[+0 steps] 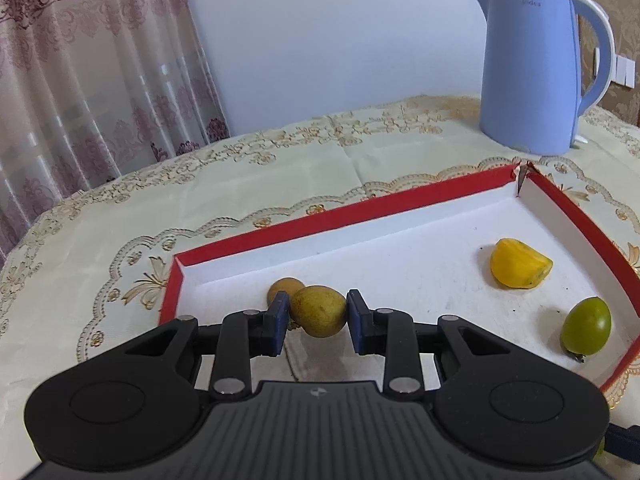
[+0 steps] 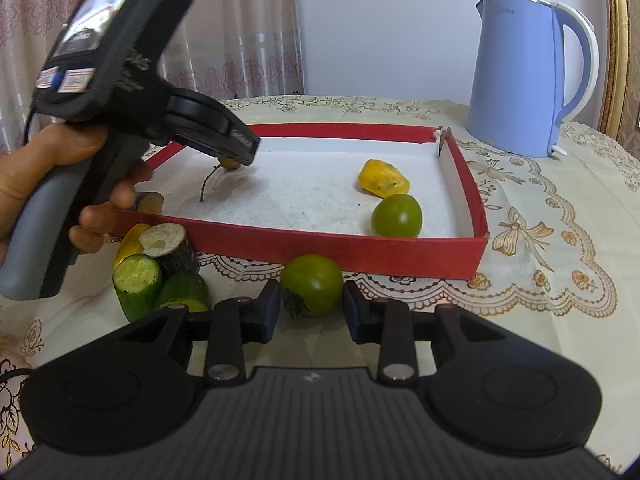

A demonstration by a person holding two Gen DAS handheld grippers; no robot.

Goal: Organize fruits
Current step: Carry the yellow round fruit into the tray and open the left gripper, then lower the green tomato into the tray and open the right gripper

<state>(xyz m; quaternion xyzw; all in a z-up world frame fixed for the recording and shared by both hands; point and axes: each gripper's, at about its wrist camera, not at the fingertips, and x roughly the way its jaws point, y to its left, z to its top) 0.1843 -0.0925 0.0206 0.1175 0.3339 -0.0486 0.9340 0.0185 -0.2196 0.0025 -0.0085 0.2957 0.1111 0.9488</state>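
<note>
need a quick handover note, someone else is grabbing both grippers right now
Left gripper: shut on a small brownish-yellow fruit, over the left end of the red tray; a second fruit like it sits just behind.
Right gripper: fingers on either side of a green tomato on the tablecloth in front of the tray; contact cannot be told.
Done: yellow fruit piece and another green tomato lie at the tray's right end.
Left: set down the held fruit, bring in the front tomato. Cucumber pieces and other cut pieces wait outside the tray's front left corner.
</note>
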